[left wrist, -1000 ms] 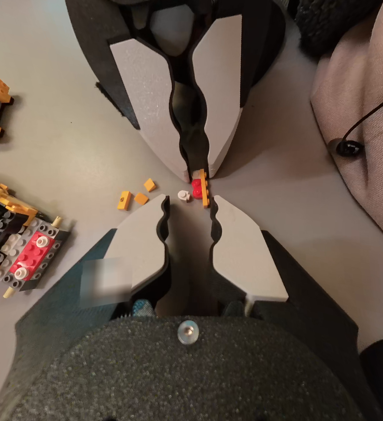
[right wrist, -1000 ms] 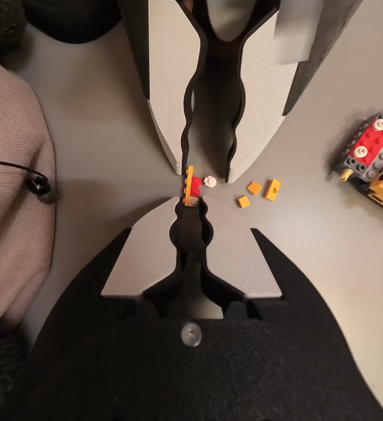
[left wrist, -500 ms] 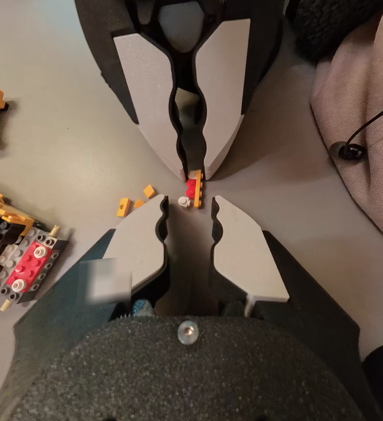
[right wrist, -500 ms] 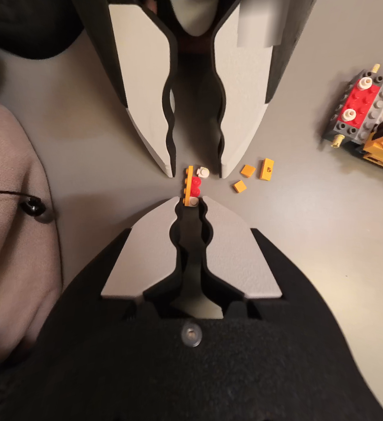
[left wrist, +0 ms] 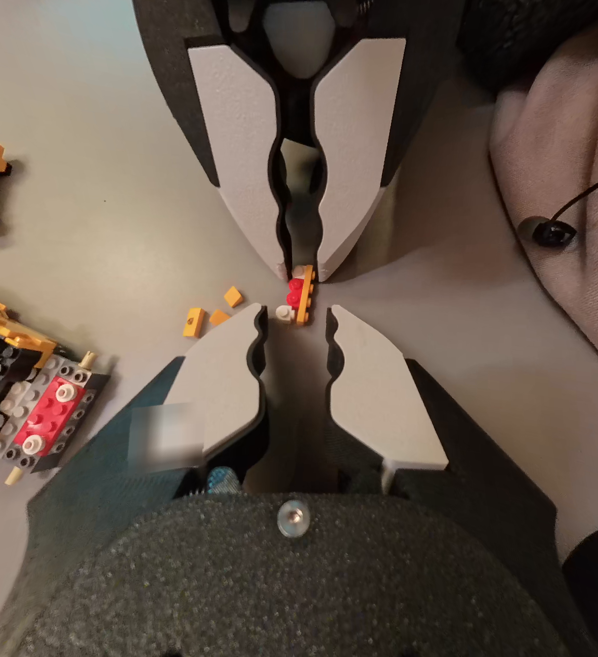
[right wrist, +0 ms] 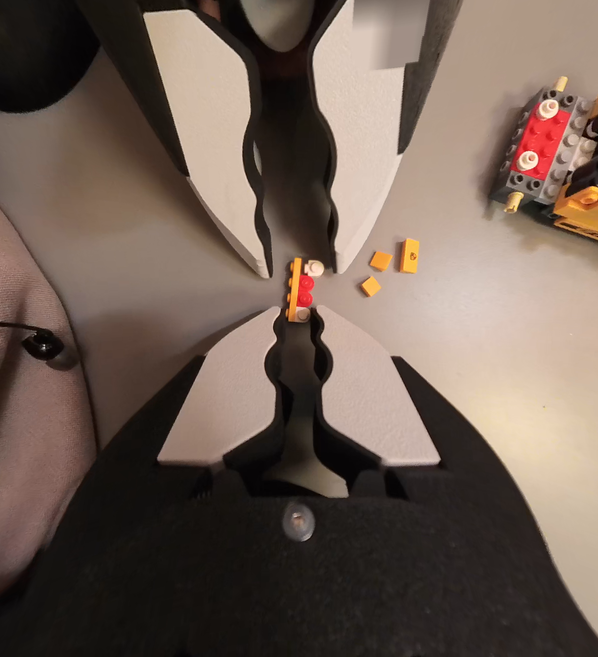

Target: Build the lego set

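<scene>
Right wrist view is giving us the clearest look: the right gripper (right wrist: 299, 313) is pinching the near end of a small orange plate (right wrist: 294, 289), its fingers (right wrist: 240, 384) closed down to a narrow slit on that end, holding the strip on edge just over the tabletop (right wrist: 468, 355). That grip looks deliberate, since it is leaving the studded face turned sideways and exposed. Two red round studs (right wrist: 305, 290) are sitting on the middle of the orange plate, with a pale round stud at the gripped end and another pale round stud (right wrist: 314, 267) at the far end.

Opposite, the left gripper (left wrist: 295, 313) is facing in nose to nose, its fingers (left wrist: 226, 373) standing well apart and gripping nothing, straddling the far end of the orange plate. My read is that it is lining up to press or steady that far pale stud while the right side is acting as the vice; whether that stud is fully seated, I cannot tell.

Just beside the orange plate, three loose orange tiles (right wrist: 381, 261) are lying flat, seemingly staged for coming steps. Well apart from the orange plate, the grey chassis with its red brick (right wrist: 539, 142) and the yellow vehicle body (right wrist: 596, 202) are waiting on the tabletop, so this looks like a sub-assembly being built separately first. On the other side of the plate, a person's pinkish garment with a black cord (right wrist: 41, 345) is bordering the tabletop.
</scene>
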The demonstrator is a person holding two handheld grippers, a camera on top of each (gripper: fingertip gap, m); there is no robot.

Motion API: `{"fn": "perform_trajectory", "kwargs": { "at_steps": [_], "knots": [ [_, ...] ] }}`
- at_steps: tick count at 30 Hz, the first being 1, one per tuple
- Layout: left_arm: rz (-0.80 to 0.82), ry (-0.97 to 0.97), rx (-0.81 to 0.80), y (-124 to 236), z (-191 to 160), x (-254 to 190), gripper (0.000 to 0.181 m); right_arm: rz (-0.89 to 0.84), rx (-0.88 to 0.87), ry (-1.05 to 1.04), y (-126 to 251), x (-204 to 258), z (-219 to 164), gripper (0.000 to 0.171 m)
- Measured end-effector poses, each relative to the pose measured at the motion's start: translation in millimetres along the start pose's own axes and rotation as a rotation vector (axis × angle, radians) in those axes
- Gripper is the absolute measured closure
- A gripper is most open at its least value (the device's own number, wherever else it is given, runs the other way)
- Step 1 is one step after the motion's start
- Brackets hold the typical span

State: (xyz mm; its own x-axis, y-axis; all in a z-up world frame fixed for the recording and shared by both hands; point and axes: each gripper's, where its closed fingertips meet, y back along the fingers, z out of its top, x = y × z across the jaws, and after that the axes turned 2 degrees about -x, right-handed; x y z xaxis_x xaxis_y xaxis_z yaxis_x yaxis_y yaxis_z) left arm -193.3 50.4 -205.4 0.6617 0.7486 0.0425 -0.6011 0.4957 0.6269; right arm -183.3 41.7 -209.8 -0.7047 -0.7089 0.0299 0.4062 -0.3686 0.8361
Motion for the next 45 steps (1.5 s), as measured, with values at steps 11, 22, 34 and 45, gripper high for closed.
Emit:
{"fn": "perform_trajectory", "kwargs": {
  "at_steps": [11, 22, 34, 45],
  "knots": [
    [0.023, 0.004, 0.013, -1, -2, 4, 0.161, 0.025, 0.026, 0.027, 0, -3, 0, 0.158],
    [0.063, -0.025, 0.035, -1, -2, 7, 0.167, 0.034, 0.025, 0.049, 0, -4, 0, 0.158],
    [0.050, -0.090, 0.107, -1, -3, 2, 0.167, 0.062, 0.024, 0.181, -1, 2, 2, 0.159],
    [-0.003, -0.069, 0.083, -1, -3, -3, 0.168, 0.128, 0.002, 0.167, -2, 2, 3, 0.159]
  ]
}}
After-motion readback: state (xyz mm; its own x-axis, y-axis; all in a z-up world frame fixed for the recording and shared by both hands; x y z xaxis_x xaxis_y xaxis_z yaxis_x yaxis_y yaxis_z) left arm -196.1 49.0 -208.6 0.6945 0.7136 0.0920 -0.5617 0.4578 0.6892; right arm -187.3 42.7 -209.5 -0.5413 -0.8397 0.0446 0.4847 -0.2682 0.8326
